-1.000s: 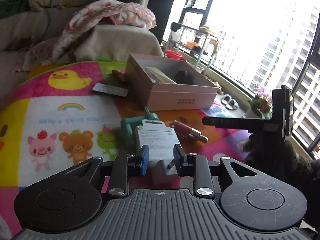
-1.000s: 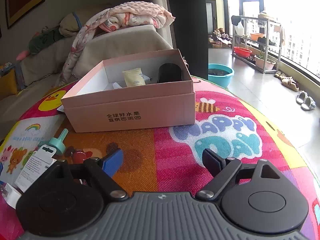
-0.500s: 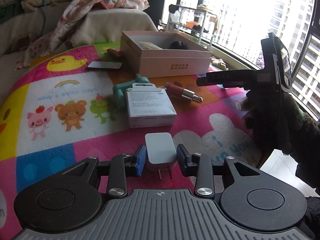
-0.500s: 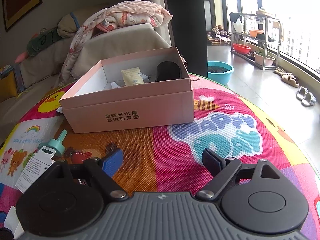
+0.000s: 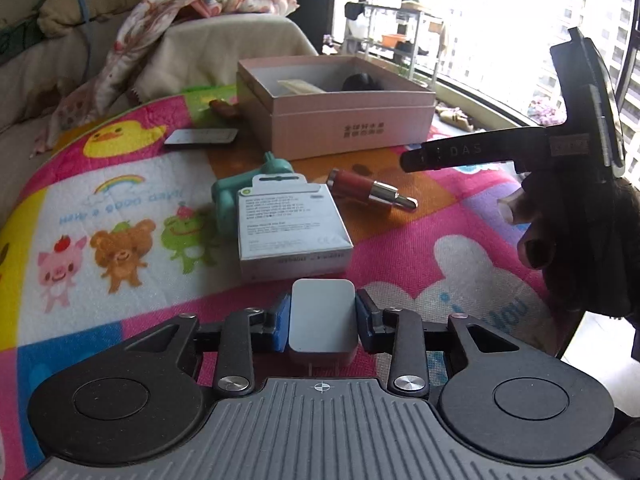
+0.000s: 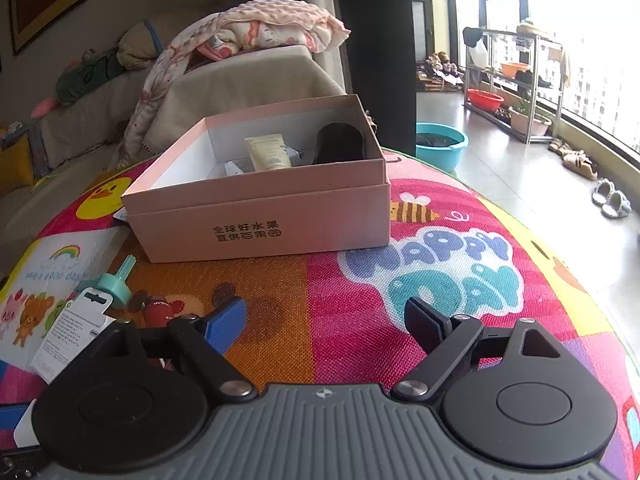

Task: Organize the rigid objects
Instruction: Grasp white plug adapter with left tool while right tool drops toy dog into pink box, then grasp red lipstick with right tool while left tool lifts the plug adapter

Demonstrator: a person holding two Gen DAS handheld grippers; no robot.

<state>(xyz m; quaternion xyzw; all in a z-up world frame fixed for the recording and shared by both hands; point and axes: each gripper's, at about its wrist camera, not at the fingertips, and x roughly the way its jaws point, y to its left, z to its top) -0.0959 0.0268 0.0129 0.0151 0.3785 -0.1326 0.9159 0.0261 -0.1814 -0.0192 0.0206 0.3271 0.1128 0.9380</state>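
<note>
A bright play mat covered the tabletop (image 5: 120, 216). My left gripper (image 5: 322, 322) was closing on the white charger (image 5: 322, 320) at 6 o'clock; it looked hard, light and smooth, best held by its flat sides. My right gripper (image 6: 326, 318) was wide apart, empty. The pink box (image 6: 260, 216) at 12 o'clock held a tube (image 6: 266, 154) and a black thing (image 6: 338, 144).

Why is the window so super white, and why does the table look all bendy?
Left wrist view: daylight overexposes the window, turning the right gripper into a dark silhouette. Right wrist view: the fisheye lens curves the mat edge and floor; the pink box stays sharp.
</note>
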